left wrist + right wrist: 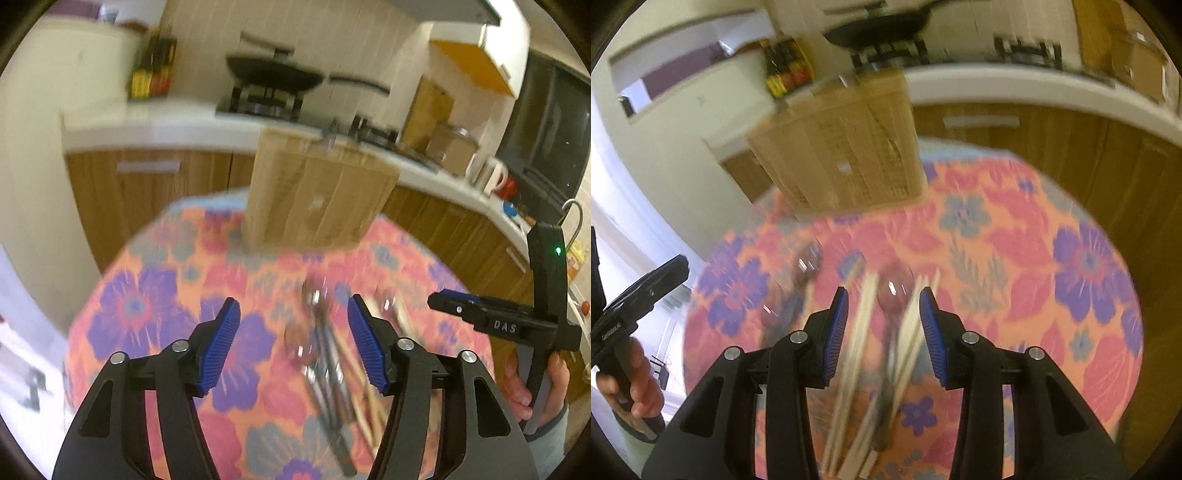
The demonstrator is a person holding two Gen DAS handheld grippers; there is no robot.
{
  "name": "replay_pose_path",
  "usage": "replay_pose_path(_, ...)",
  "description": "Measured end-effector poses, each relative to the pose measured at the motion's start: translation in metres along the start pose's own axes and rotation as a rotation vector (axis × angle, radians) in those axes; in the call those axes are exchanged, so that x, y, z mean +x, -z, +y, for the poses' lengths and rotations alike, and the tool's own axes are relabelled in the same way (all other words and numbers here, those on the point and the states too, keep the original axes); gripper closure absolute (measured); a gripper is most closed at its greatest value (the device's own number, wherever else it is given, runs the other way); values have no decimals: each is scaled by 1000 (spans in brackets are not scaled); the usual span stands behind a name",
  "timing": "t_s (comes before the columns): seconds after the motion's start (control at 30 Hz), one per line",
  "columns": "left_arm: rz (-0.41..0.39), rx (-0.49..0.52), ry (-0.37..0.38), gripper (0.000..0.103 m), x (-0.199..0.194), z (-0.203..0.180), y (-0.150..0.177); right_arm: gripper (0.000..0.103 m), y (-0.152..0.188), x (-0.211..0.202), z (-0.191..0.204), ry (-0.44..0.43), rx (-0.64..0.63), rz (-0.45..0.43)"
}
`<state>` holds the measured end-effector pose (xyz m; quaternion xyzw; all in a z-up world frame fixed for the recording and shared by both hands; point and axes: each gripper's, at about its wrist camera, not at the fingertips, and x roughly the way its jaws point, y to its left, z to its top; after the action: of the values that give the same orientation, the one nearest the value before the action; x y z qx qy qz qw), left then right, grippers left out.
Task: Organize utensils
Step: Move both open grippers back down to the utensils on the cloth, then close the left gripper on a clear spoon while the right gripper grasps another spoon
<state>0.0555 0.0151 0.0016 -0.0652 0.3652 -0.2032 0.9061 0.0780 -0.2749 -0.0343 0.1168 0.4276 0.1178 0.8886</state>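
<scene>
Both views are motion-blurred. Several metal spoons (325, 354) and pale chopsticks (369, 398) lie in a loose pile on the flowered tablecloth (155, 306). My left gripper (293, 339) is open and empty above the pile's left side. A wooden utensil holder (317, 195) stands at the table's far edge. In the right wrist view, my right gripper (882, 325) is open and empty over chopsticks (857, 354) and a spoon (892, 291); another spoon (807, 262) lies to the left. The holder (842, 155) stands beyond. The right gripper also shows in the left wrist view (498, 321).
A kitchen counter (177, 125) runs behind the table with a wok on a stove (273, 77), bottles (153, 70) and a kettle (491, 173). The other hand-held gripper shows at the left edge (635, 295) of the right wrist view.
</scene>
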Motion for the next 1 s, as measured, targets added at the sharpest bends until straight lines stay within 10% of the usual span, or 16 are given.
replay_pose_path(0.23, 184, 24, 9, 60, 42, 1, 28, 81, 20, 30, 1, 17, -11, 88)
replay_pose_path(0.77, 284, 182, -154, 66, 72, -33, 37, 93, 32, 43, 27, 187, -150, 105)
replay_pose_path(1.0, 274, 176, -165, 99, 68, -31, 36, 93, 28, 25, 17, 119, -88, 66)
